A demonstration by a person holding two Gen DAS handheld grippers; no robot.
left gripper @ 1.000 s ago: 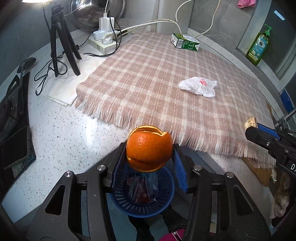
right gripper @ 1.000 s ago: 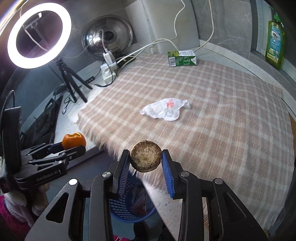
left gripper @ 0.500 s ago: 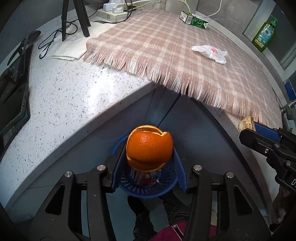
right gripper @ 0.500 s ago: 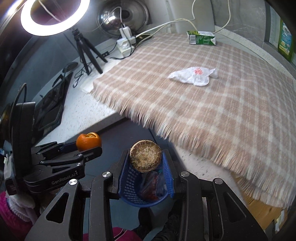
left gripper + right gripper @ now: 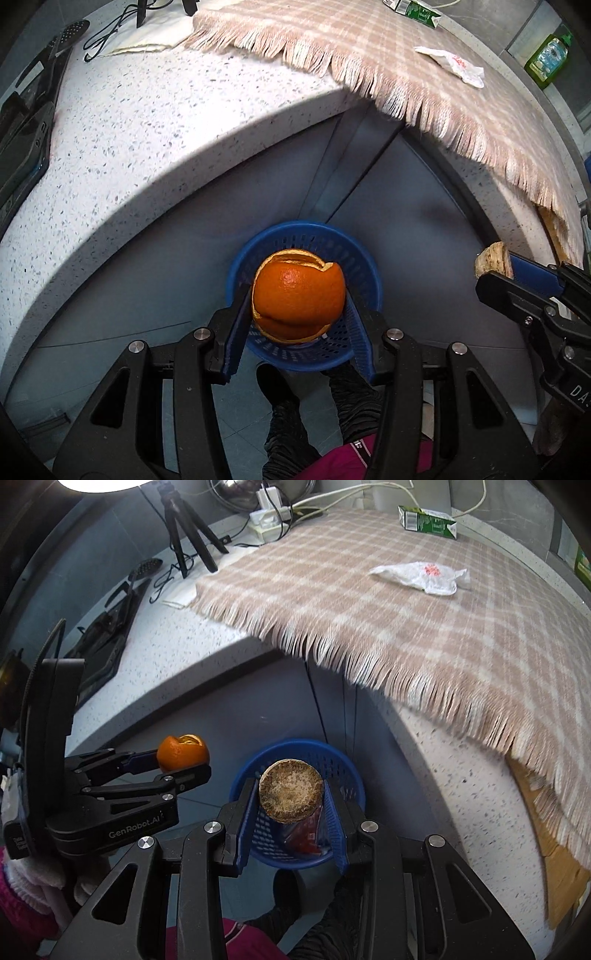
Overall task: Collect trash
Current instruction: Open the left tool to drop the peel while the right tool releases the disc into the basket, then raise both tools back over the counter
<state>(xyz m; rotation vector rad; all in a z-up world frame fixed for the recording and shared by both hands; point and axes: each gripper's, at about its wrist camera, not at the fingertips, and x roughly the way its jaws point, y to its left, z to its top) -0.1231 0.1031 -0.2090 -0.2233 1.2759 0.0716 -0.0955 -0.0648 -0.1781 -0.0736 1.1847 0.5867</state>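
We've got the left gripper with jaws clamped on an orange peel and the right gripper squeezing a brown puck, both over the blue bin but not dropped yet. Bin already has a red wrapper in it, and the white bag and green carton are left on the tabletop, so roughly halfway I'd say.

It looked like a home kitchen turned recording corner: a speckled counter under a plaid cloth, a soap bottle, a tripod, a power strip.

Basket mouth lay open below both loads. Desk edge and fringed cloth overhung behind; other gripper crowded left side.
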